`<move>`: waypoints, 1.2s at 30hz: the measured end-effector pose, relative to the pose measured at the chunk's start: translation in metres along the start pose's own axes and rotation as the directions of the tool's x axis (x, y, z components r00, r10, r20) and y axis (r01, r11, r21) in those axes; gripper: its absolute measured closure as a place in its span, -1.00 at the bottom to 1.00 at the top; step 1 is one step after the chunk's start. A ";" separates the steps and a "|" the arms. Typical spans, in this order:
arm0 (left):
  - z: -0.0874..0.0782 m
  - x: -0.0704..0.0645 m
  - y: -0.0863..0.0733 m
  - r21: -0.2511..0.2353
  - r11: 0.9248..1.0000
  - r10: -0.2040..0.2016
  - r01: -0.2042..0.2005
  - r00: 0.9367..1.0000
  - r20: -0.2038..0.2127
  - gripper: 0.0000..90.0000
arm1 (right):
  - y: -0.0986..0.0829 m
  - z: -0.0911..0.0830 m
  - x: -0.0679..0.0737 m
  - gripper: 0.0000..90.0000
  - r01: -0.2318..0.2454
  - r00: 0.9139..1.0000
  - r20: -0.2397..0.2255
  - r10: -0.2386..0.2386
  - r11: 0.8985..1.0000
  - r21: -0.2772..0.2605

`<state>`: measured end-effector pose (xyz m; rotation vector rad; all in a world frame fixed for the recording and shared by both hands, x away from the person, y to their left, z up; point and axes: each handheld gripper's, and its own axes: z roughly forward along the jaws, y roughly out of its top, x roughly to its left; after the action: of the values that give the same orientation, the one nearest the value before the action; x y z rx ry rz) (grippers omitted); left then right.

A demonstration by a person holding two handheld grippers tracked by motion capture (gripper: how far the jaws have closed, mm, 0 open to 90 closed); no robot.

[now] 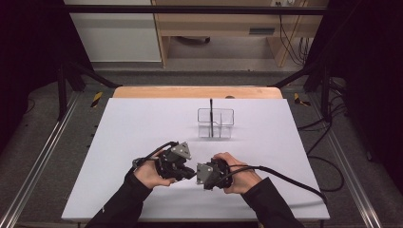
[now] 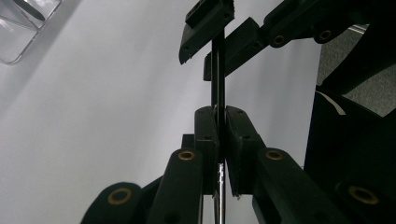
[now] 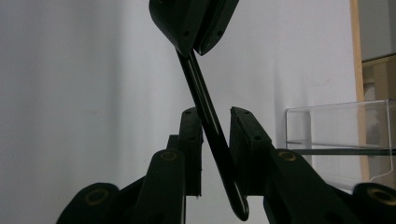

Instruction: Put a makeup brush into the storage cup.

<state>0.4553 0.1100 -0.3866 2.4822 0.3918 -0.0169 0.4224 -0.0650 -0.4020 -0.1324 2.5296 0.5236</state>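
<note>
A slim black pen (image 2: 218,74) is held between the two grippers above the near-middle of the tabletop (image 1: 142,123), clear of the white surface. The left gripper (image 2: 220,122) is clamped tight on the barrel, its jaws pressed flat against it with a metal part of the pen showing just below them. That firm hold probably serves to steady the pen while the other end is worked. The right gripper (image 3: 215,122) straddles the pen's rounded end with its jaws parted, one pad touching the barrel and the other standing off it, so it is not yet squeezing. From its tilt across those jaws, the pen seems to be in the middle of a handover or a cap pull, though the dim close views leave that unsure.

Both hands meet tip to tip, forearms angling in from the near edge. A clear plastic organizer (image 1: 215,123) with another pen upright in it stands toward the far edge.
</note>
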 end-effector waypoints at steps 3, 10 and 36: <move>0.000 0.000 0.000 0.002 1.000 -0.001 0.001 1.000 -0.002 0.86 | 0.000 0.001 0.001 0.70 0.018 1.000 0.002 -0.018 1.000 0.007; 0.001 0.001 0.001 0.003 1.000 -0.009 0.009 1.000 0.006 0.86 | 0.001 0.002 0.002 0.73 0.034 0.999 -0.002 -0.034 0.999 0.025; -0.012 0.006 -0.012 -0.083 0.997 -0.017 0.007 0.992 -0.124 0.07 | -0.001 0.006 -0.002 0.87 -0.088 0.991 -0.102 0.090 0.996 0.025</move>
<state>0.4570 0.1282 -0.3847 2.4060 0.4506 0.1470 0.4274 -0.0634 -0.4055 -0.0397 2.6501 0.5381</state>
